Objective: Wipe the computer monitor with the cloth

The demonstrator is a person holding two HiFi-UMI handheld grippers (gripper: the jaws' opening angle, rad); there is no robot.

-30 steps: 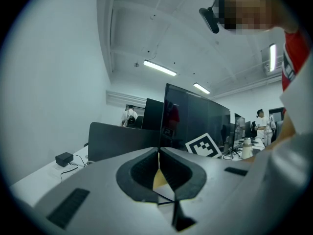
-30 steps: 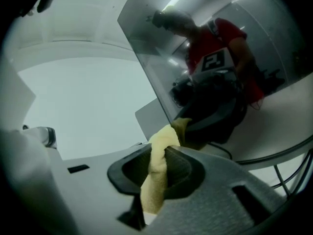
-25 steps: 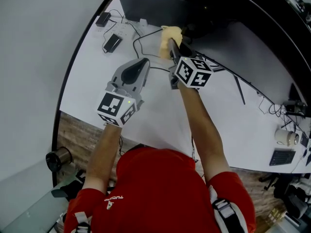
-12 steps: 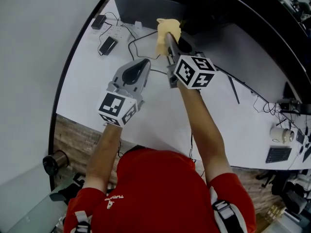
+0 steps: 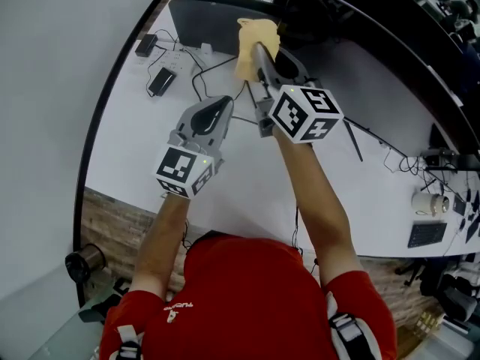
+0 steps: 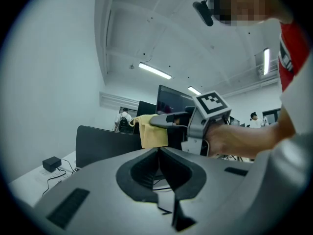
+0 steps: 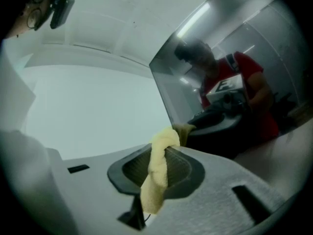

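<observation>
At monitor [image 7: 234, 72], reflected cloth [image 7: 156, 175], right hand-held gripper [image 7: 165, 153] clamped

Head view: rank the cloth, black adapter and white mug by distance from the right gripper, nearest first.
1. cloth: pinched in the right gripper jaws.
2. black adapter: on the desk, to its left.
3. white mug: far right of the desk.

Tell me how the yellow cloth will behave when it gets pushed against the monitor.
The cloth looks floppy: it hangs twisted and limp from the right tool. Probably light, since a small pinch holds it. Against the monitor it will likely bunch and fold rather than stay flat.
</observation>
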